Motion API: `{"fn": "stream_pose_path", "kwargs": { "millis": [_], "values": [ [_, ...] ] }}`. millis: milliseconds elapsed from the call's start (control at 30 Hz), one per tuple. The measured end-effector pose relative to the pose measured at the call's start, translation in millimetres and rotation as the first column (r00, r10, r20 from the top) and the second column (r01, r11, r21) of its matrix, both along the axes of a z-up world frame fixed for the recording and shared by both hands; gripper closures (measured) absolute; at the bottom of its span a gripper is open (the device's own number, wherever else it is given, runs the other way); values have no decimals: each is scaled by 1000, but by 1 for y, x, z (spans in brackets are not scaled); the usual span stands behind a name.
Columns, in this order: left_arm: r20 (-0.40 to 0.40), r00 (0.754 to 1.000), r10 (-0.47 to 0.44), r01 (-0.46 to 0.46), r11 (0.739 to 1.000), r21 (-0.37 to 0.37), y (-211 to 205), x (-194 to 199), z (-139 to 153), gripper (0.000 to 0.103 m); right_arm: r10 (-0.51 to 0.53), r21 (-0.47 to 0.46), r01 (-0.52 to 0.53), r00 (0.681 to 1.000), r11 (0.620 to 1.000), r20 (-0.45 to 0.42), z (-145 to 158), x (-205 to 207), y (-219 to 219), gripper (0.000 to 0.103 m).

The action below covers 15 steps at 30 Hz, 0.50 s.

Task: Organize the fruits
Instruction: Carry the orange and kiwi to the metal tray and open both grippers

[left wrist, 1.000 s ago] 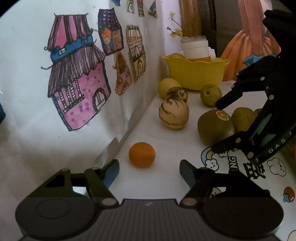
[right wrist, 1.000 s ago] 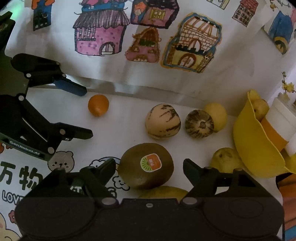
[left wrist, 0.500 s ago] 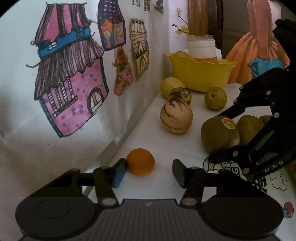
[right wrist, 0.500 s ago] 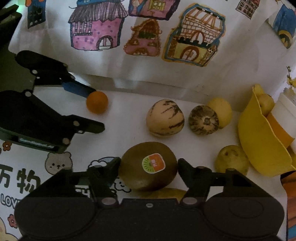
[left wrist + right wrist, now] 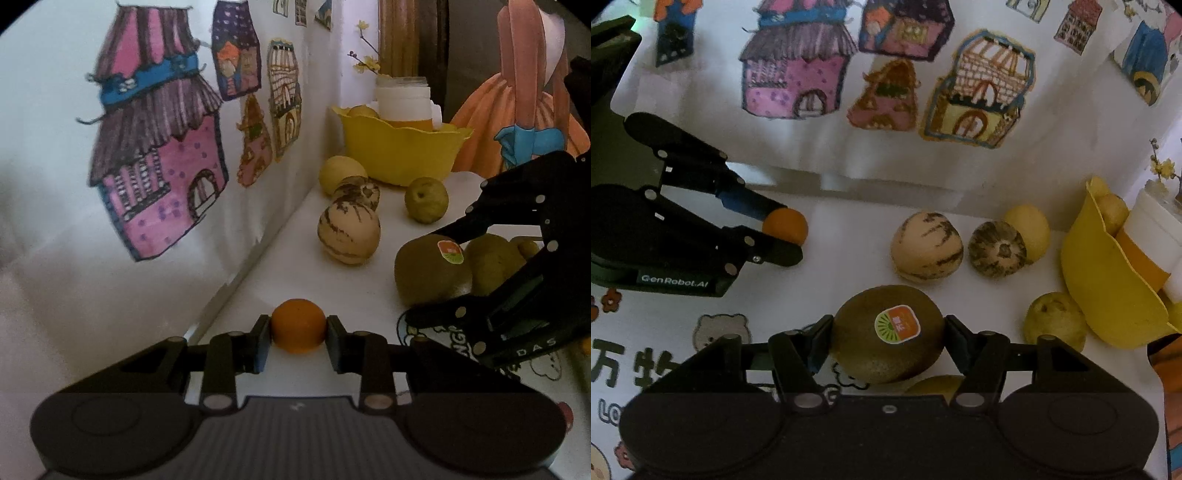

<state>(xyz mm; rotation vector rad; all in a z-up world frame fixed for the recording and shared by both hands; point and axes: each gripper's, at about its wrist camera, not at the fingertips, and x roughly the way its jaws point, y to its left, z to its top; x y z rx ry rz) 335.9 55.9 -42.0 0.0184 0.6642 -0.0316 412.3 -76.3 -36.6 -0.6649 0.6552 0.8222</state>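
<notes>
My left gripper (image 5: 298, 332) is shut on a small orange (image 5: 298, 330) that rests on the white table near the wall; the pair also shows in the right wrist view, the orange (image 5: 786, 229) at the left. My right gripper (image 5: 886, 336) is shut on a big brown kiwi (image 5: 886, 332) with a sticker, on the table; the kiwi also shows in the left wrist view (image 5: 432, 269). A yellow bowl (image 5: 1108, 288) stands at the right, also seen in the left wrist view (image 5: 399, 147), holding a fruit and a white jar.
Two striped melons (image 5: 926, 246) (image 5: 996, 249), a yellow lemon (image 5: 1030, 225) and a green-yellow pear (image 5: 1054, 319) lie between the kiwi and the bowl. Another yellowish fruit (image 5: 934, 384) lies under my right gripper. A cloth wall with house drawings (image 5: 886, 92) runs along the table's back.
Both grippers moved forward and closed: the left one on the orange, the right one on the kiwi. Both were open a second ago.
</notes>
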Motion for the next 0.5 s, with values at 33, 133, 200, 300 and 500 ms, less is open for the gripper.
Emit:
{"fn": "stream_pose_path", "kwargs": {
  "millis": [33, 133, 200, 300, 500],
  "values": [
    [4, 1000, 0, 0, 1000, -2, 0, -3, 2, 69, 0, 8, 0, 1000, 1000, 6, 1, -3, -1, 38],
    [15, 1000, 8, -8, 1000, -6, 0, -13, 7, 69, -3, 30, 2, 1000, 1000, 28, 7, -15, -3, 38],
    [20, 1000, 14, -13, 1000, -12, 1, -20, 12, 69, -4, 54, 2, 999, 999, 40, 13, -23, -7, 38],
    [23, 1000, 13, -13, 1000, -19, -1, -28, 18, 69, -12, 78, 8, 999, 997, 49, 24, -36, -15, 38],
    [37, 999, -18, 19, 999, -45, -16, -49, 38, 69, -34, 124, 23, 996, 992, 88, 51, -69, -45, 38]
  ]
}}
